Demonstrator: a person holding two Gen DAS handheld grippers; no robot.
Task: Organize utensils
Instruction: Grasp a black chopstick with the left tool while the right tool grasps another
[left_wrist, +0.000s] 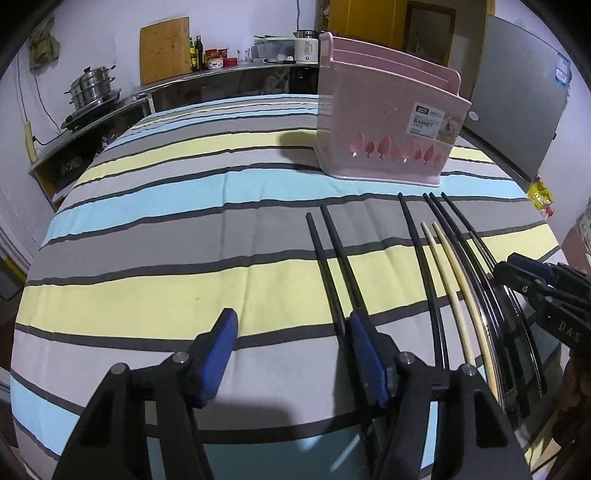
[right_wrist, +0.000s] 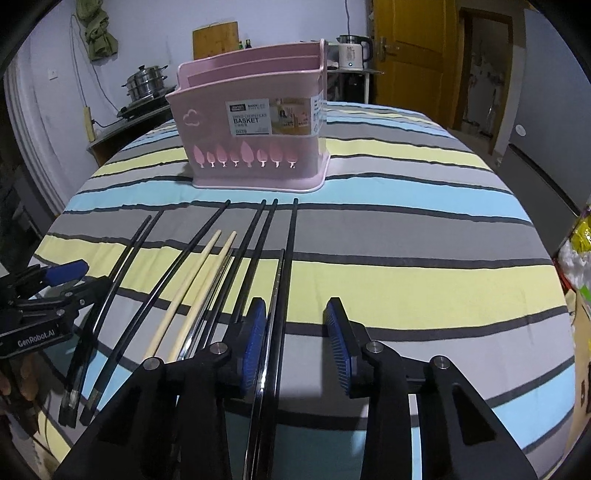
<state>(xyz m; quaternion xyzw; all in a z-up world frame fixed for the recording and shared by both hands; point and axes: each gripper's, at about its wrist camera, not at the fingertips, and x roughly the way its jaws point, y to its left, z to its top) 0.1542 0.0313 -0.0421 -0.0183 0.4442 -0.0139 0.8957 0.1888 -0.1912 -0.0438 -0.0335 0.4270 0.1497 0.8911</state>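
- Left wrist view: the left gripper (left_wrist: 291, 354) filled the lower centre of the frame, its jaws apart and grasping nothing. One blue pad stood over bare striped cloth (left_wrist: 147, 288); the other lay against the nearest pair of black chopsticks (left_wrist: 334, 266), outside the gap.
- Further chopsticks fanned to the lower right: more black ones (left_wrist: 421, 251) and a pale pair (left_wrist: 448, 262). The pink basket (left_wrist: 388, 122) stood upright at upper centre-right, well apart from them.
- Handling, as judged: the sticks looked thin, stiff, light and smooth, so likely to roll or slip. A hold near the thick near end, across both sticks of a pair, seemed safest.
- Hard to make out: the near ends of the right-hand sticks ran behind the gripper body. The right gripper (left_wrist: 506, 269) was cut off at the right edge, so its state could not be read here.
- Right wrist view: the right gripper (right_wrist: 295, 332) sat at lower centre, jaws apart. A black chopstick (right_wrist: 290, 266) and a shiny thin one (right_wrist: 279, 280) passed between the pads, just beside the left-hand pad; no squeeze was visible, so it was read as released.
- The basket (right_wrist: 255, 122) stood at upper centre, beyond the stick tips.
- Hidden: the basket's inner compartments, and the sticks' near ends under the gripper. The left gripper (right_wrist: 59, 273) was partly cut off at the left edge.
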